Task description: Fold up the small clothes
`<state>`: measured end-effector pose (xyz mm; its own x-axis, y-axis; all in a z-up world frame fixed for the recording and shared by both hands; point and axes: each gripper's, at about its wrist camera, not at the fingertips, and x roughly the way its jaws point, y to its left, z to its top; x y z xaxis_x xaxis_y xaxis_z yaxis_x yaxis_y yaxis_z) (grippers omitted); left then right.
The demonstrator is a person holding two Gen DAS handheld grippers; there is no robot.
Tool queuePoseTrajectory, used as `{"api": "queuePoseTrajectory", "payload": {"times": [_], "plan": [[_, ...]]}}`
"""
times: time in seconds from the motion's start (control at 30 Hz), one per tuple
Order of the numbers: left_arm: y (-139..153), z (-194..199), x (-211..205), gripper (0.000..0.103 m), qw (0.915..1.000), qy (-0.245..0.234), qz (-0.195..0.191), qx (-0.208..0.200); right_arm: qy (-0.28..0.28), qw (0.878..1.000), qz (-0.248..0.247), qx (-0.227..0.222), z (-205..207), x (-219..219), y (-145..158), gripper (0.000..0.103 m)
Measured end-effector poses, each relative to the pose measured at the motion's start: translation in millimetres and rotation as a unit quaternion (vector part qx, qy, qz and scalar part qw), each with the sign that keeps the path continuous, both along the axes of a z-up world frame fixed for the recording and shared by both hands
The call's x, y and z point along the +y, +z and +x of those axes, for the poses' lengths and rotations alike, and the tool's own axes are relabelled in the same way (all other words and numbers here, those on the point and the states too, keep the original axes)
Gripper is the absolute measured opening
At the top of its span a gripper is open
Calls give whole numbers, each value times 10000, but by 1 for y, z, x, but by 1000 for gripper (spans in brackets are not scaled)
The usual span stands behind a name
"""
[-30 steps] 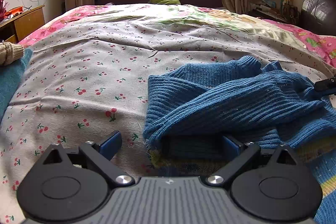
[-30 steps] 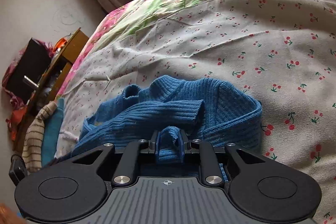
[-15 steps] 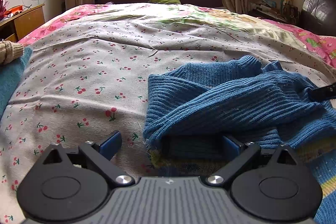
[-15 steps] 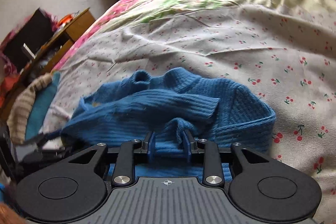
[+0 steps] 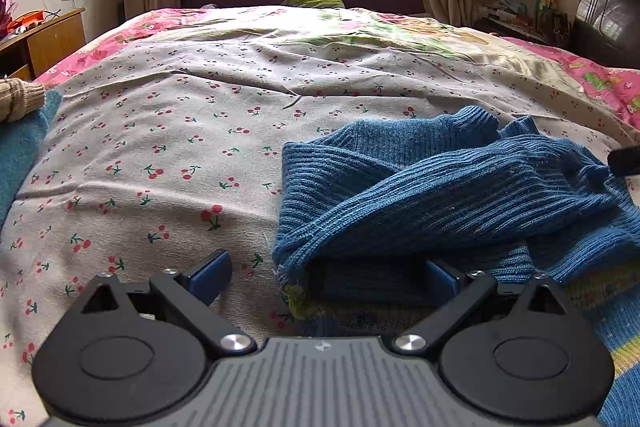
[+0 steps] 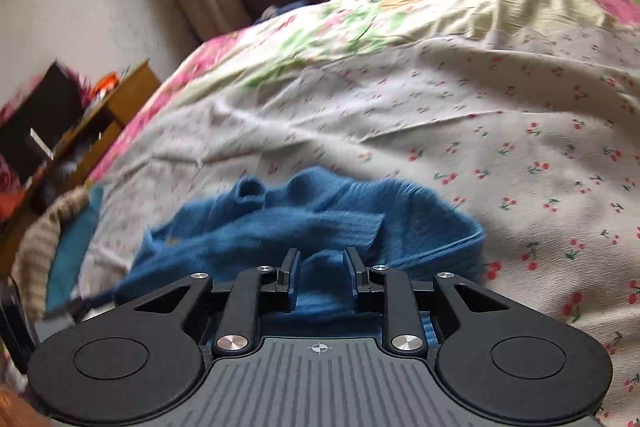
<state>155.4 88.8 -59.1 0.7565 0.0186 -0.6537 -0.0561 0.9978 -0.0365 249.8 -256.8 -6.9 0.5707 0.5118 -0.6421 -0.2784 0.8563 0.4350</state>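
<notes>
Blue sweater (image 6: pixel 320 223) fold pinched by closing right gripper (image 6: pixel 320 277), for folding; left gripper (image 5: pixel 320 273) spread wide beside hem.

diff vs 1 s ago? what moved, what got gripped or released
The right gripper widened around the bunched fold of blue sweater between its jaws, which are closing slightly now, and its view swung toward the bed's head. The left gripper stayed open and still, and the sweater kept its place on the cherry-print sheet.
</notes>
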Motion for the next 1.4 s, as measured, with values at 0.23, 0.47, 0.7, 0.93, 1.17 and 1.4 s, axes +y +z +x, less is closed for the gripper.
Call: {"api": "queuePoseTrajectory", "payload": {"times": [0.23, 0.47, 0.7, 0.93, 1.17, 1.4], "plan": [[0, 0, 0, 103, 10000, 2, -2, 3, 269, 9986, -127, 441, 21, 14, -23, 32], [8, -6, 2, 103, 9997, 49, -22, -232, 6, 9998, -175, 83, 21, 25, -2, 4], [32, -20, 2, 103, 9964, 107, 88, -842, 66, 9941, 520, -953, 4, 22, 66, 3], [29, -16, -5, 103, 9973, -150, 99, -710, -252, 9877, -632, -1408, -54, -8, 53, 10], [24, -14, -17, 103, 9975, -342, 380, -490, -574, 9952, -353, -713, -52, -11, 26, 11], [21, -12, -39, 89, 9891, -816, 1128, -486, 1204, 9662, -1950, -1182, -31, 65, 32, 22]]}}
